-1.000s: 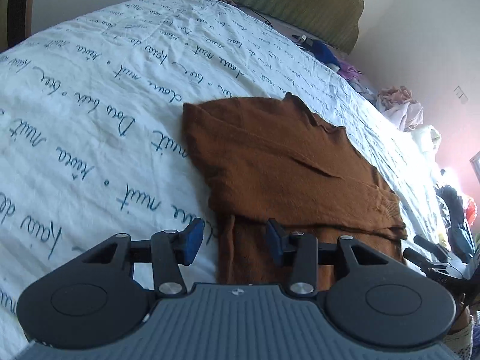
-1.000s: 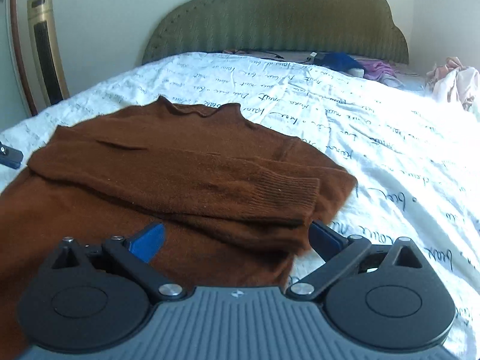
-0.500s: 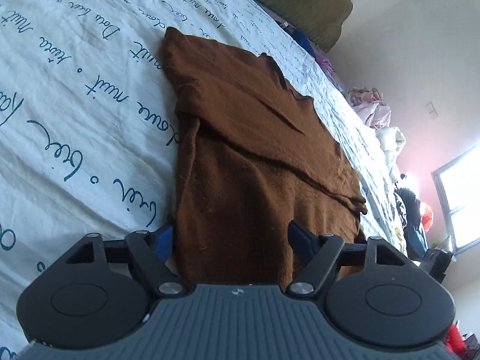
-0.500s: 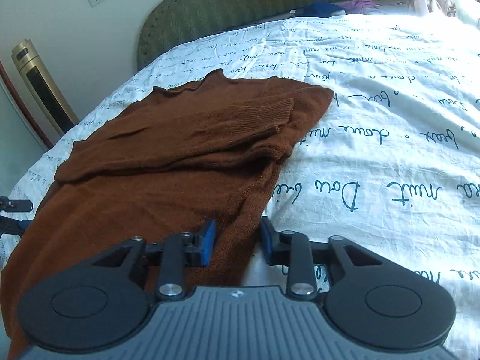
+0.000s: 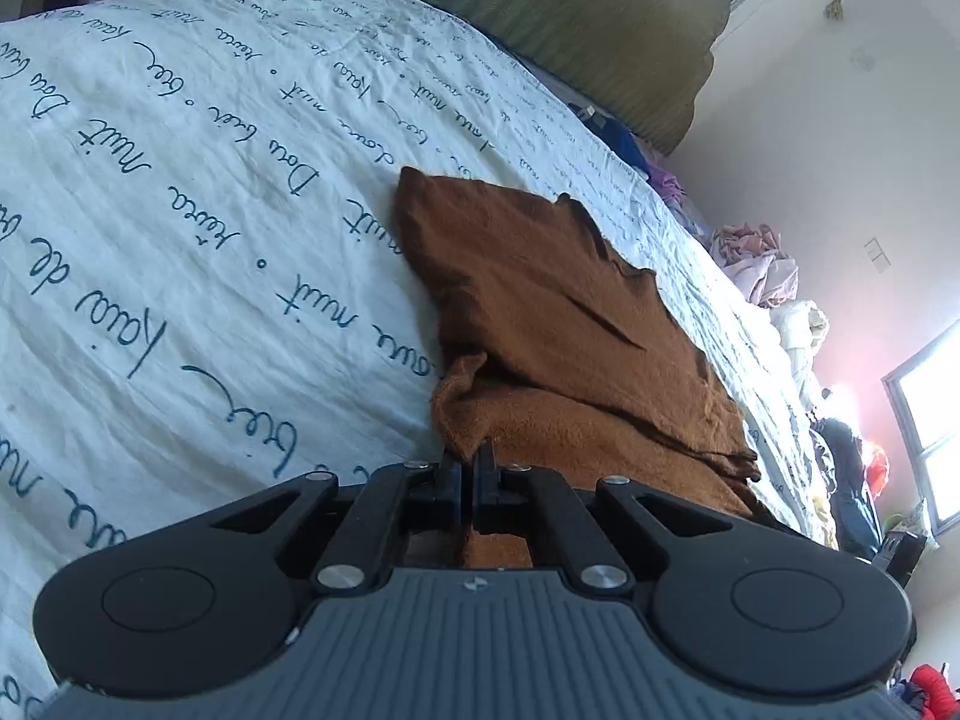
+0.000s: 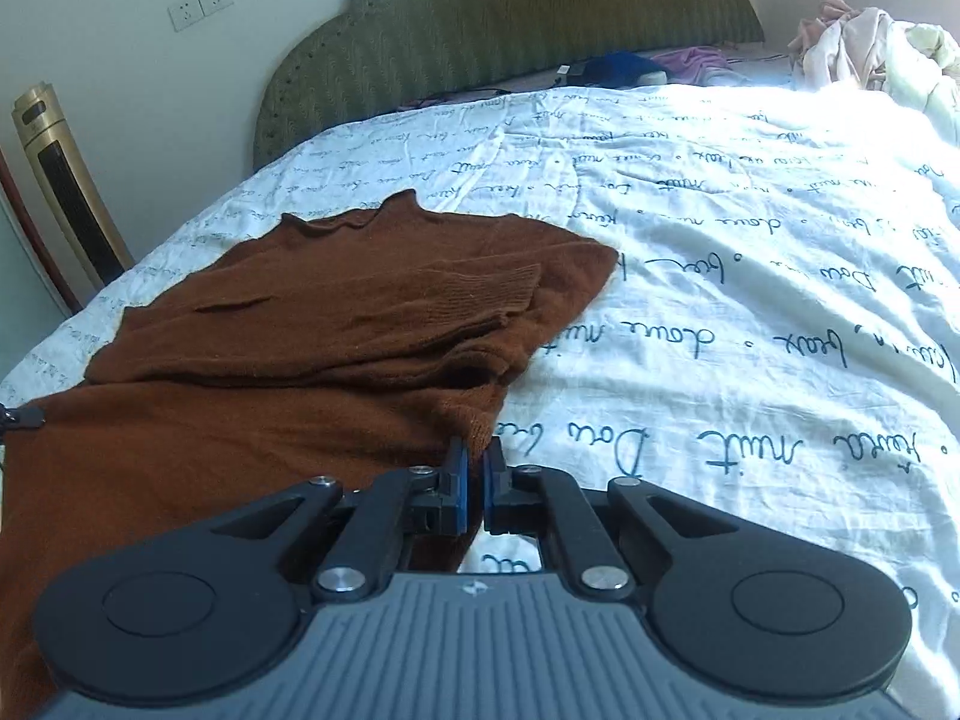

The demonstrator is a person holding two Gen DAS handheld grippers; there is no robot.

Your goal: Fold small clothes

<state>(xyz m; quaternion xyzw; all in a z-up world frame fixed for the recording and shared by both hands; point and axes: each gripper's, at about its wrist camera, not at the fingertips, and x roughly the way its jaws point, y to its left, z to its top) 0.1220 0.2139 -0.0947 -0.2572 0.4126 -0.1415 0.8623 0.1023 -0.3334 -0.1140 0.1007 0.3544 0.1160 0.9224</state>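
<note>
Left wrist view: my left claw (image 5: 468,462) is clenched on the near-left hem corner of the brown sweater (image 5: 558,306), fabric bunched up just ahead of the tips. Right wrist view shows the right claw (image 6: 476,461) pinched on the near-right hem corner, a fold of knit standing up btwn the blue pads (image 6: 461,480). Sweater lies on the bed (image 6: 750,312), left-of-centre in that view, collar pointing to the green headboard (image 6: 510,24), both sleeves already crossed over the chest. White sheet w/ blue script underneath.

Handling, my read: soft, light, floppy knit, no stiffness, so it'll sag btwn the two claws and drag on the sheet unless I lift both corners together. Stretchy too, so pulling apart too hard distorts the hem. Ribbed hem edge is the thickest spot, best grip; I judge both holds are right there. Grip on each side looks shallow, just a corner's worth, so it could slip if I yank. Next, prob bring hem up toward collar, evenly, w/o disturbing the sleeves.
</note>
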